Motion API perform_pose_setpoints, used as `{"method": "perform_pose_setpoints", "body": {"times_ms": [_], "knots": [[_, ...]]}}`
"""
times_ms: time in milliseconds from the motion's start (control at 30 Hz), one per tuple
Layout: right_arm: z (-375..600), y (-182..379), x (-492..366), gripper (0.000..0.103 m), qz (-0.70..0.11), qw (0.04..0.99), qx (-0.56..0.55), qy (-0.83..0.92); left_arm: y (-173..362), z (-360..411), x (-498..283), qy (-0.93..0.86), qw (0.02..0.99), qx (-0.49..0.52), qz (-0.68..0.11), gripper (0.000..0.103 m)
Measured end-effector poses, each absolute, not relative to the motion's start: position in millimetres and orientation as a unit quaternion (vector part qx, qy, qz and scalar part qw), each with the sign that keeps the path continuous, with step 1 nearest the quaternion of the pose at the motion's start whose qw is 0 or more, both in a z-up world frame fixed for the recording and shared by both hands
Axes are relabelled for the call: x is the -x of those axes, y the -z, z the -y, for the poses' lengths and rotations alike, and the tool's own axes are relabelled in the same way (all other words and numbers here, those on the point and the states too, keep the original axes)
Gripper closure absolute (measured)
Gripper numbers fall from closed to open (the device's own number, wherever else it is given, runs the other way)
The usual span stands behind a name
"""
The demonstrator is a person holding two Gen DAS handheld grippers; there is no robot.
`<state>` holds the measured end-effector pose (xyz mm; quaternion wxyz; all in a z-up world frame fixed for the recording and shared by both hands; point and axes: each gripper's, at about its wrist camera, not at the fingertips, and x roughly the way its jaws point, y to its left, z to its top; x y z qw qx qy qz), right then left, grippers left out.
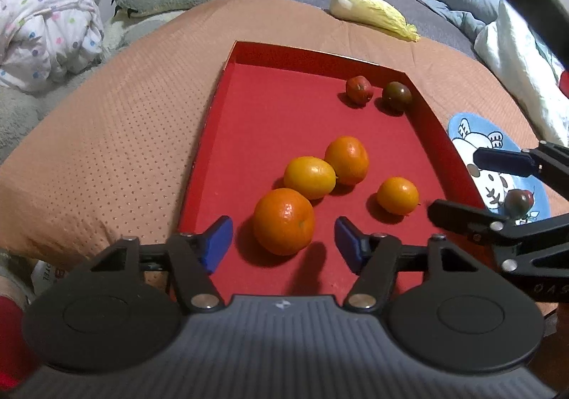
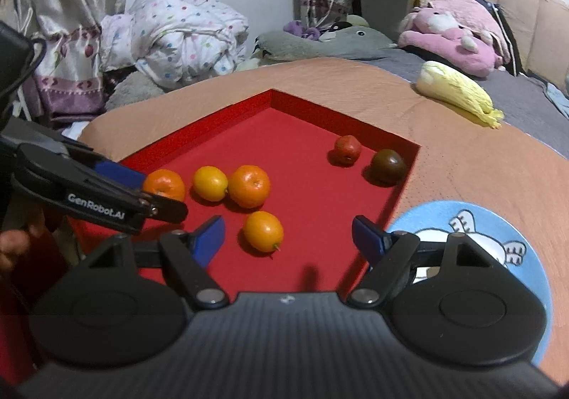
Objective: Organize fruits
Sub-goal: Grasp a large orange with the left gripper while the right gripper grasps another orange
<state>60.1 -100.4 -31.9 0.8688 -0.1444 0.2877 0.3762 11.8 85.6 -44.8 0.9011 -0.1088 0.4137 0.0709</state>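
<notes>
Presently both hand-held grippers, left (image 1: 283,242) and right (image 2: 288,239), hang apart and empty over the red tray (image 1: 249,107).

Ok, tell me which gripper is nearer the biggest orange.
Left. The left gripper has its open jaws on either side of the biggest orange, not touching it. The right gripper is farther off, open near the tray's right wall.

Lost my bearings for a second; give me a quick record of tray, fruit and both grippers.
tray: red, on orange cloth
oranges: four, inside tray
tomatoes: two in tray's far right corner, third tomato on blue mat
left gripper: open, pads either side of nearest orange, not touching
right gripper: open, empty
</notes>
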Motion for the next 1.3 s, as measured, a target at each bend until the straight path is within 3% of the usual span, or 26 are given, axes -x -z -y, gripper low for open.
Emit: {"method": "perform_pose_setpoints", "body": {"times_ms": [267,400,467,667,1067,1133,1300], "knots": [[79.9,40.4,-63.5,0.025,-0.300,0.853,0.169,-0.391,48.1,-87.9,-13.9,-0.064,0.900,0.120,-0.413,0.053],[72.9,45.9,-69.2,0.035,-0.313,0.849,0.170,-0.390,48.2,-89.7,-14.6,-0.061,0.901,0.123,-0.412,0.057],[70.7,48.1,-71.7,0.050,-0.317,0.849,0.171,-0.386,47.9,-90.0,-14.4,-0.060,0.901,0.125,-0.411,0.057],[66.6,53.9,-73.8,0.063,-0.326,0.844,0.179,-0.386,47.5,-90.1,-13.7,-0.060,0.902,0.126,-0.408,0.059],[61.2,60.5,-78.6,0.063,-0.346,0.837,0.164,-0.390,48.0,-88.3,-13.6,-0.062,0.903,0.124,-0.407,0.060],[63.2,60.2,-79.9,0.069,-0.346,0.840,0.163,-0.384,47.7,-87.7,-13.4,-0.062,0.903,0.123,-0.406,0.060],[67.3,58.7,-74.9,0.069,-0.342,0.843,0.163,-0.383,46.5,-88.6,-12.1,-0.061,0.905,0.125,-0.403,0.060]]}}
